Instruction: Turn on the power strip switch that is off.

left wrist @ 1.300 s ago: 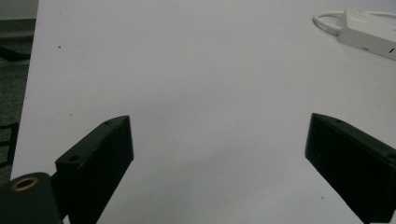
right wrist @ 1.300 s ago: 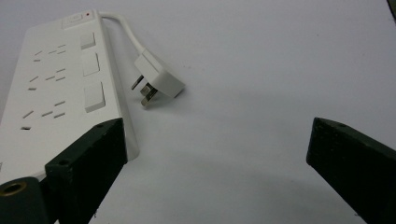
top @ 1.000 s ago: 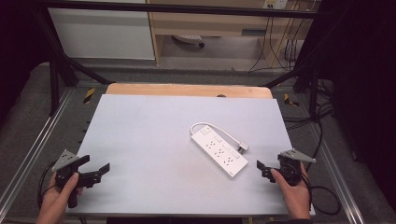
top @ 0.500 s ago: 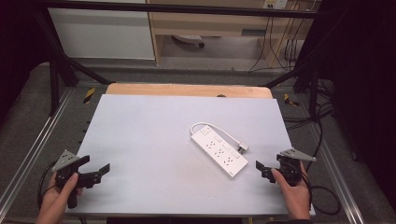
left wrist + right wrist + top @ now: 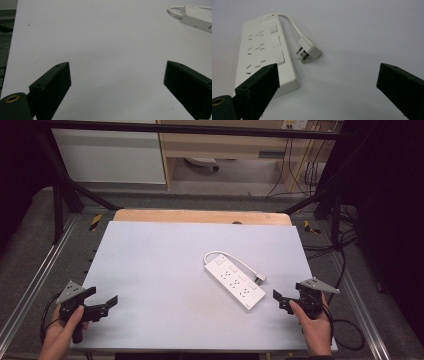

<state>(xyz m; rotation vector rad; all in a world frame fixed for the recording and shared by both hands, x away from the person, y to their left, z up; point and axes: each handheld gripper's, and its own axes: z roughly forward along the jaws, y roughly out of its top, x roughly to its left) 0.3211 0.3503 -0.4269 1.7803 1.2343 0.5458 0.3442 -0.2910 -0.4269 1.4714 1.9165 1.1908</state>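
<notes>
Now, at the near left corner of the tabletop, the left tool hovered with jaws spread wide, holding nothing, bare surface between them. Moving right, the white power strip lay flat, right of centre, its cord looped back and its plug resting just beside it. Farther right, the right tool sat near the strip's end, jaws wide apart, empty, touching nothing.

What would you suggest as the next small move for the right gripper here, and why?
Probably ease the right gripper forward to the plug: its jaws are open and empty, and the plug lies loose beside the power strip, just ahead.
</notes>
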